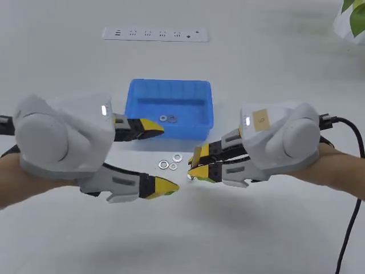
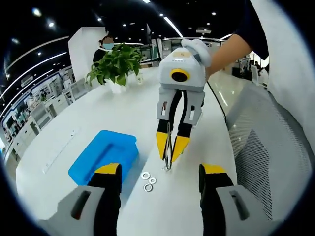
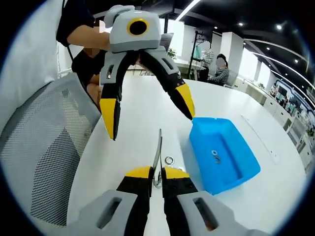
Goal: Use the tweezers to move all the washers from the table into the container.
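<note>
My right gripper (image 1: pixel 197 164) has its yellow-tipped jaws pinched narrow on the tweezers (image 3: pixel 158 147), which stick out forward between them with the tip down at the table (image 1: pixel 256 240). In the right gripper view one washer (image 3: pixel 169 160) lies just beside the tweezers, on the side toward the container. My left gripper (image 1: pixel 157 157) holds nothing. Its jaws are spread wide, one tip in front of the near wall of the container and the other lower down over the bare table. The two grippers point toward each other, tips near but apart. Between them, just in front of the container, three loose washers (image 1: pixel 163 165) lie close together on the table. In the left gripper view they sit just beside the tweezer tip, between my own two jaws. The blue container (image 1: pixel 137 108) stands beyond them, open at the top, with two more washers (image 1: pixel 163 118) lying side by side on its floor near the front wall. Farther back a white power strip (image 1: pixel 155 34) lies flat across the table, and a green plant (image 1: pixel 353 17) shows at the far right corner. A black cable (image 1: pixel 351 217) runs from the back of my right gripper down past my arm. A grey mesh chair (image 2: pixel 261 147) stands at the table's edge in the left gripper view.
</note>
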